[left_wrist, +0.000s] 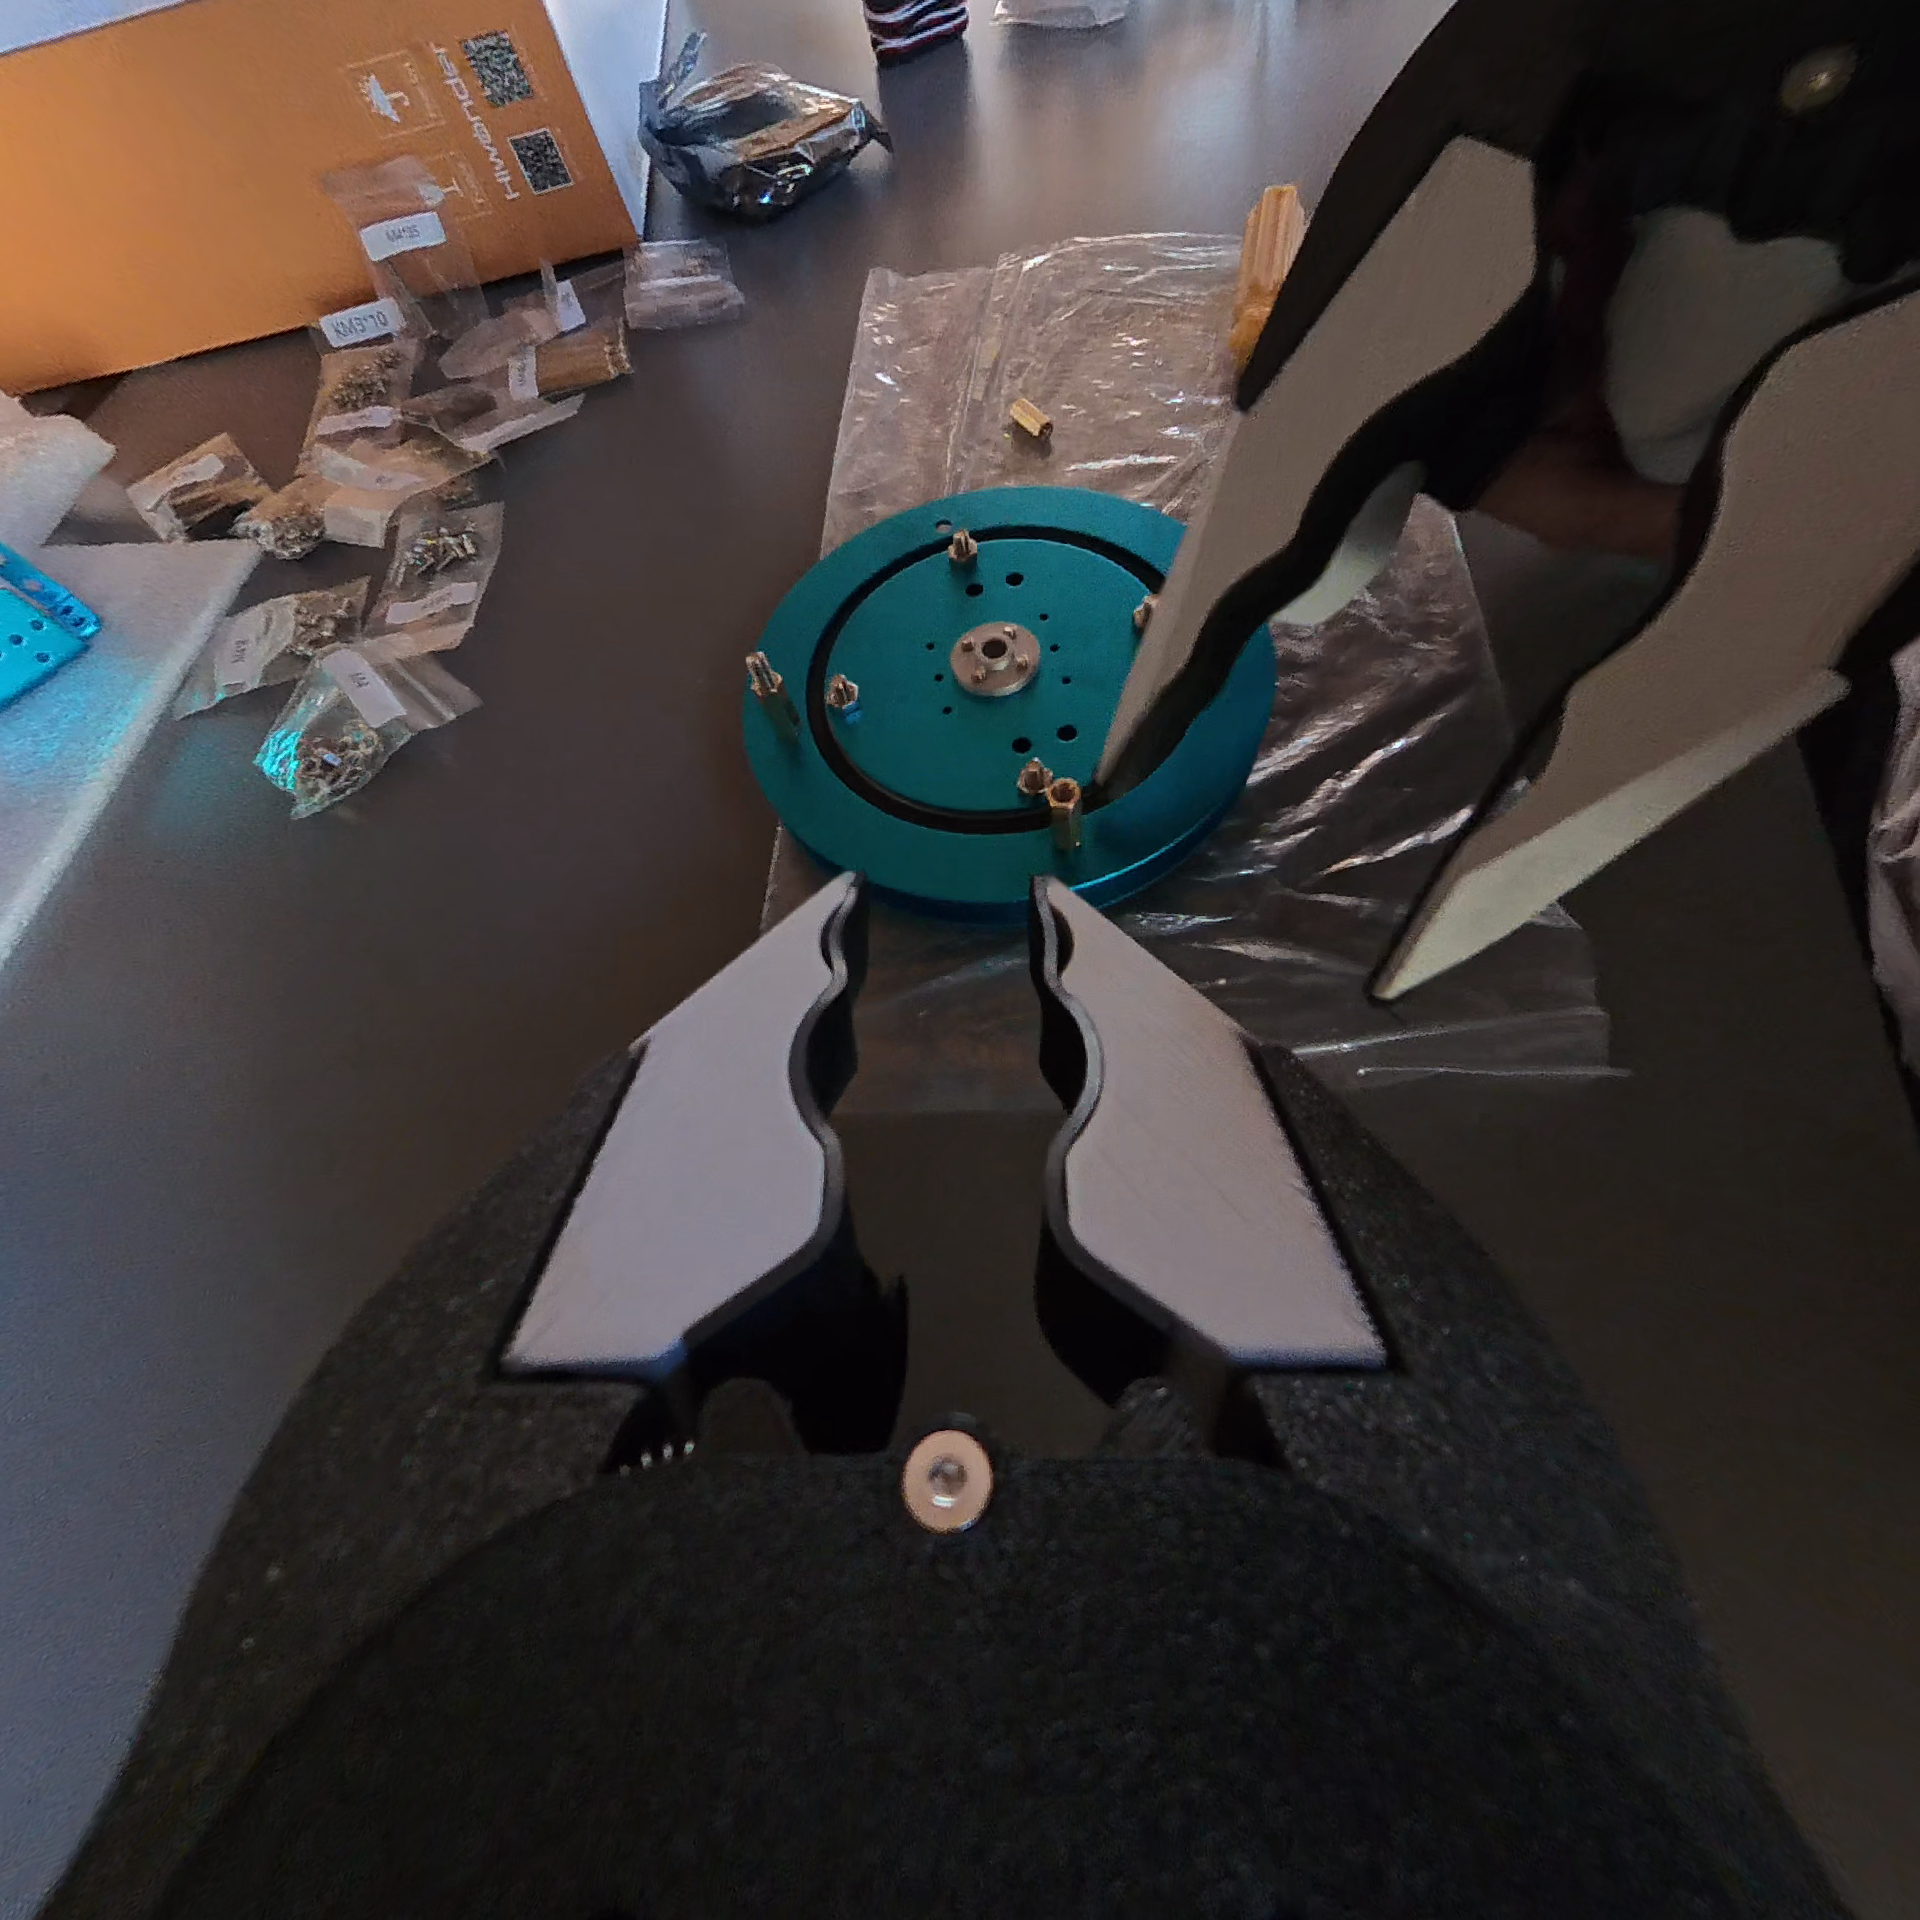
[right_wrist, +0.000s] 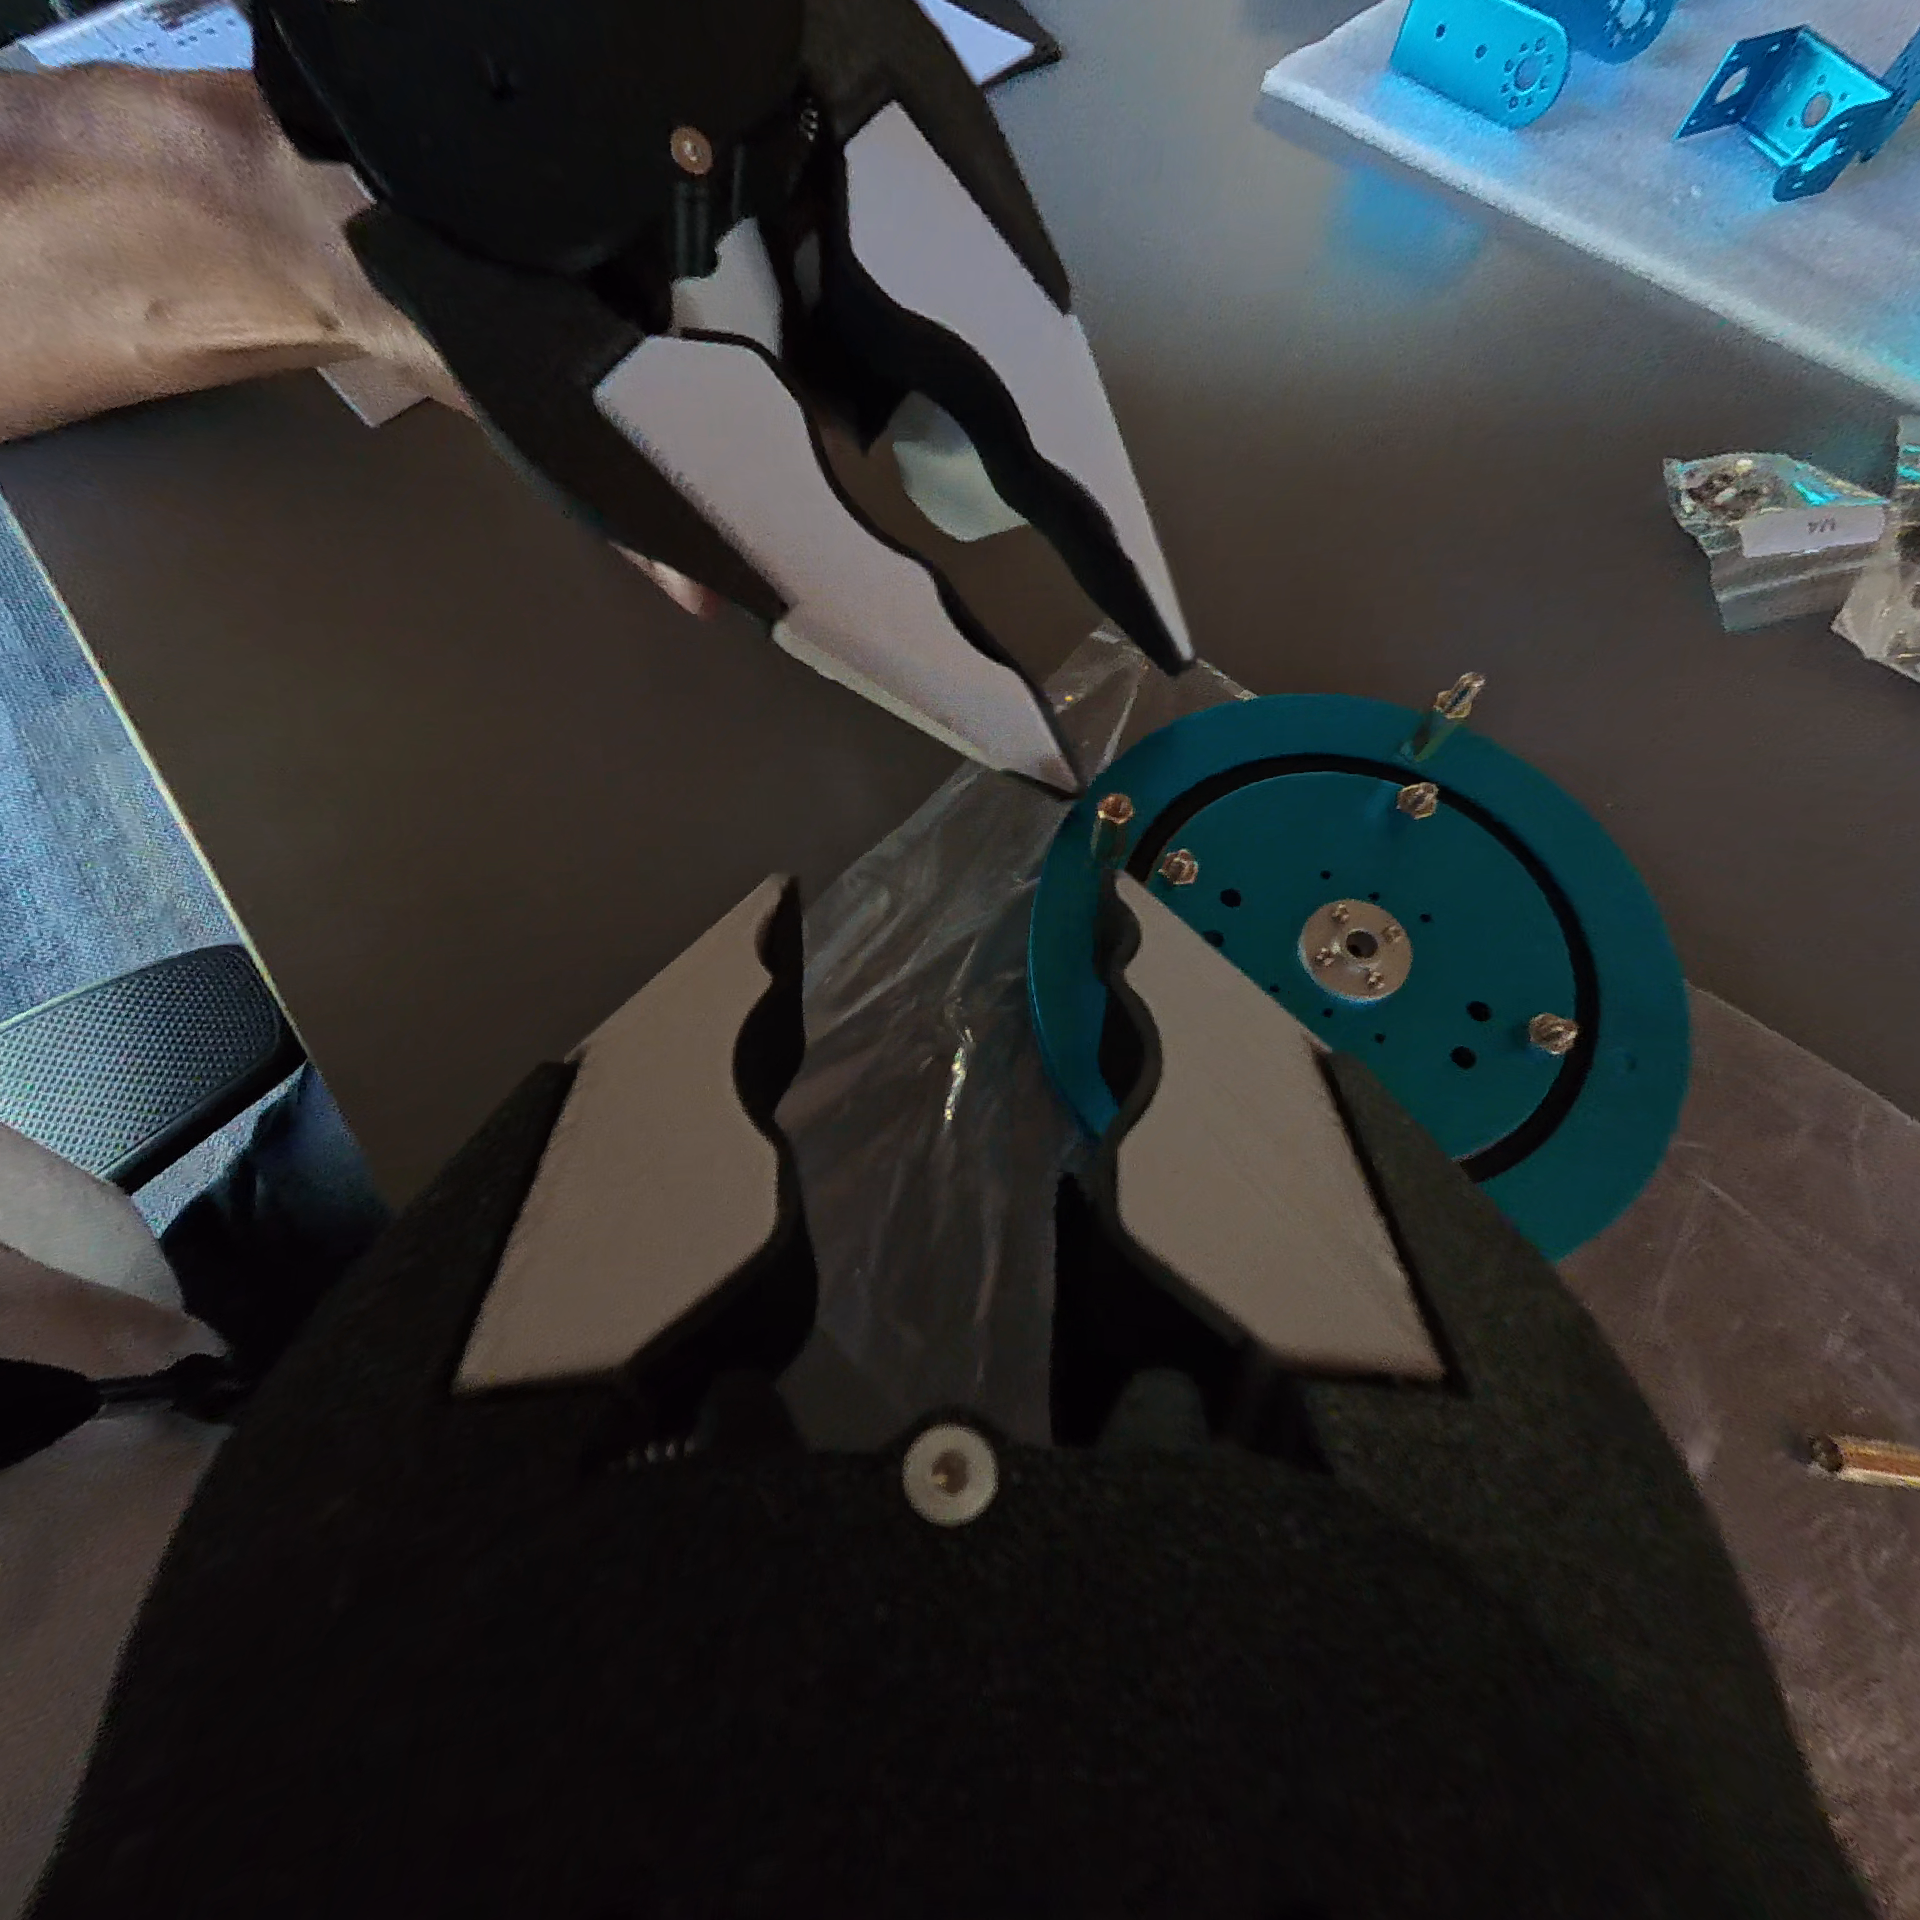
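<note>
Teal round turntable plate (left_wrist: 904, 831), anodised metal, lies flat on a clear plastic bag (left_wrist: 1351, 810) spread over the dark tabletop (left_wrist: 416, 1039). It has an outer ring and an inner disc parted by a black circular gap, with a silver hub (left_wrist: 994, 655) at centre.

Brass standoffs: several stand upright on the plate. One tall one stands at the left rim (left_wrist: 771, 691), and a pair (left_wrist: 1049, 795) rises at the near edge beside the black gap. One loose brass standoff (left_wrist: 1029, 416) lies on the bag beyond the plate.

Left gripper (left_wrist: 945, 883): jaws parted, nothing between them. Tips sit just short of the plate's near rim; contact with it cannot be told.

Right gripper (right_wrist: 951, 894): jaws spread wide, holding nothing. One fingertip (left_wrist: 1117, 758) reaches down onto the plate close beside the near pair of standoffs, while the other hangs off to the side over the bag. In its own wrist view, its right finger overlaps the plate's edge.

Handling, as a judgement: the standoffs are slim and crowded, so any closing of the jaws wants a square, slow approach centred on a single post. The bag may let the plate slide, and the other gripper steadying the rim would help.

Surroundings: small labelled bags of screws (left_wrist: 343, 582) lie scattered at left beside an orange box (left_wrist: 208, 177). Blue metal brackets (right_wrist: 1787, 114) rest on a white foam sheet (right_wrist: 1558, 208).
</note>
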